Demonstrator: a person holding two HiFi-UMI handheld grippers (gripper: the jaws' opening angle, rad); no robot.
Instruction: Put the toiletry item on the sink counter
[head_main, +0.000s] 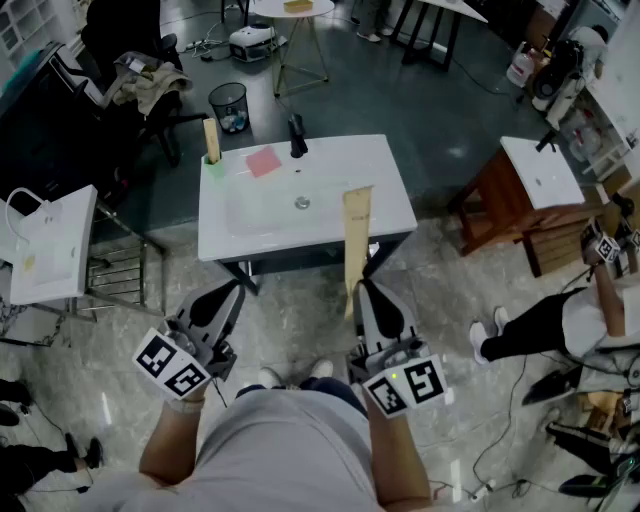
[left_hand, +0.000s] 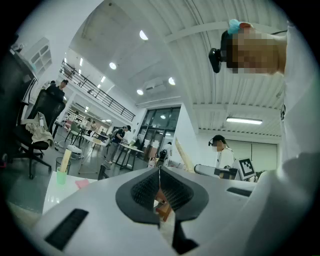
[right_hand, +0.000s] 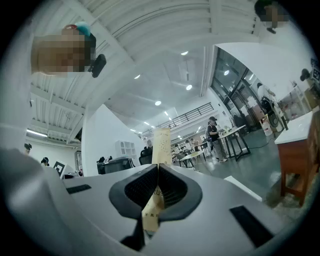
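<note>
A long tan toiletry box (head_main: 356, 228) stands upright in my right gripper (head_main: 363, 286), which is shut on its lower end. The box reaches over the front right edge of the white sink counter (head_main: 380, 165). In the right gripper view the box (right_hand: 161, 144) rises from between the closed pads. My left gripper (head_main: 236, 290) hangs below the counter's front left edge, shut with nothing in it. On the counter's back left are a green cup (head_main: 214, 163) holding a tan stick, a pink pad (head_main: 263, 161) and a black faucet (head_main: 297, 138).
A wooden stool carrying a small white basin (head_main: 540, 175) stands to the right. A white stand (head_main: 50, 245) is at the left, and a mesh bin (head_main: 229, 105) and office chair (head_main: 140, 70) lie behind. A person's legs (head_main: 530, 325) stretch out at the right.
</note>
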